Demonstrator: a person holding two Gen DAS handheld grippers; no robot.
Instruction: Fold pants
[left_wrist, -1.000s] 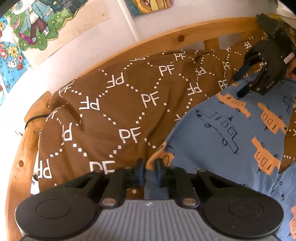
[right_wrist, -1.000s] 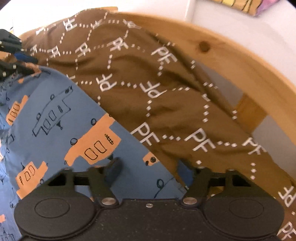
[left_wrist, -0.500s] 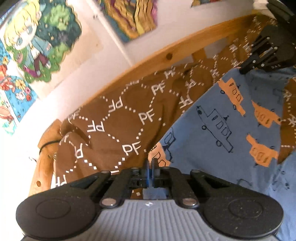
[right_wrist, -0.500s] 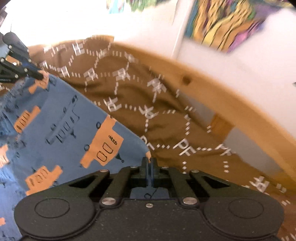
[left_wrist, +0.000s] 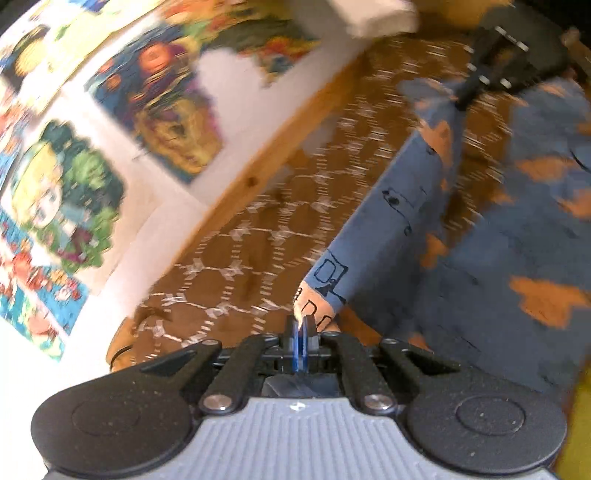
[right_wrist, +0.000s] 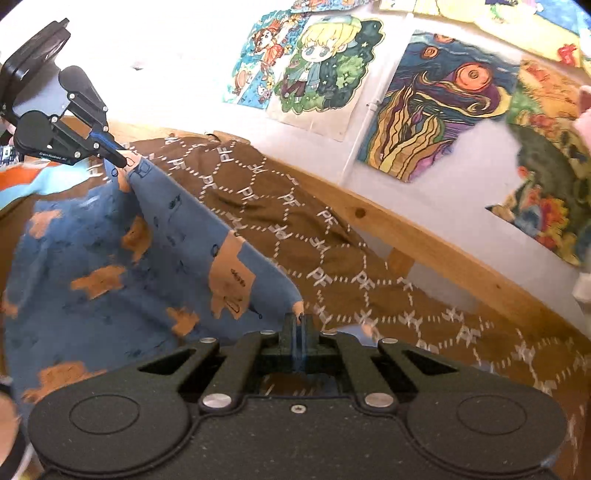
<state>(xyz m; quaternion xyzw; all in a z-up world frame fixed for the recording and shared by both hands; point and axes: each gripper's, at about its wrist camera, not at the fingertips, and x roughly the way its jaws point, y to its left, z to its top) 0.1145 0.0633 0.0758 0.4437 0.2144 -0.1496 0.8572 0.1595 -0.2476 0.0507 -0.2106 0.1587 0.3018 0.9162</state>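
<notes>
1. Posters (right_wrist: 321, 70) cover the white wall behind a wooden bed rail (right_wrist: 436, 251); below the rail lies a brown bedspread (right_wrist: 295, 236) printed with white letters.
2. Above that bedspread I hold the blue pants (right_wrist: 110, 266) lifted by one edge, the rest sagging below.
3. My left tongs (left_wrist: 300, 325) are clamped shut on one corner of the cloth; my right tongs (right_wrist: 298, 319) are pinched shut on the other.
4. That held edge runs straight from one pair of tongs to the other, parallel to the rail.
5. I judge neither hand nearer: both must carry the edge together over the sagging half.
</notes>
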